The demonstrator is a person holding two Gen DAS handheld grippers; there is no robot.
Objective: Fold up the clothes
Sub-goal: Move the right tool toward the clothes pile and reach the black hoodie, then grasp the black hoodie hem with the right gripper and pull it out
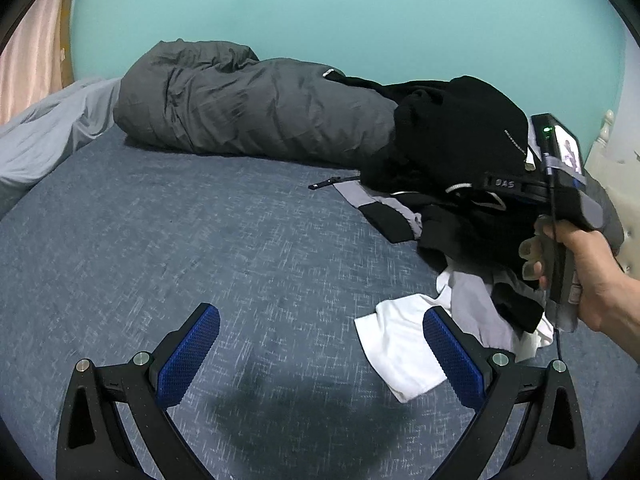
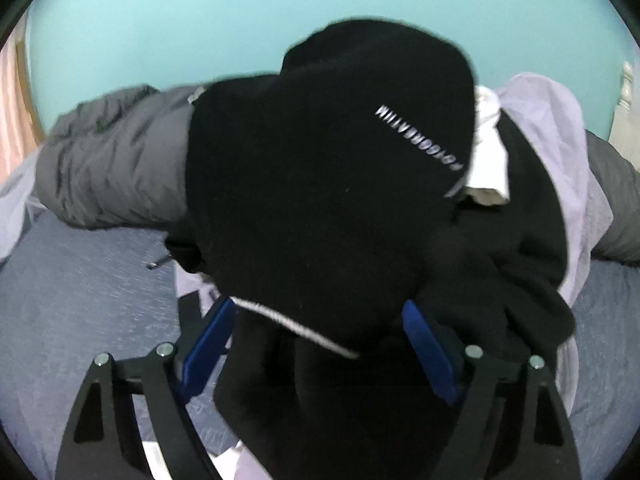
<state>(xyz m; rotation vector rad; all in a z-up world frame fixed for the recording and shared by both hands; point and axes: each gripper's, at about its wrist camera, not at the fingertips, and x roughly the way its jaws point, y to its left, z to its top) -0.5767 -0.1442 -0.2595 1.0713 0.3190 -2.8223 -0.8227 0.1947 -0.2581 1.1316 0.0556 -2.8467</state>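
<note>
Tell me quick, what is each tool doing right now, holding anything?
Left tool: open, nothing between its blue pads, above the bare bed.
Right tool: open, pads spread either side of the black garment, not clamped on it.

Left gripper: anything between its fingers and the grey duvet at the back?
Only bare blue mattress between the open left gripper and the grey duvet, per the left wrist view. The clothes pile sits off to the right.

Teal wall (image 1: 340,12), grey duvet (image 1: 240,104) on blue mattress (image 1: 160,240), pink curtain (image 1: 28,68)
</note>
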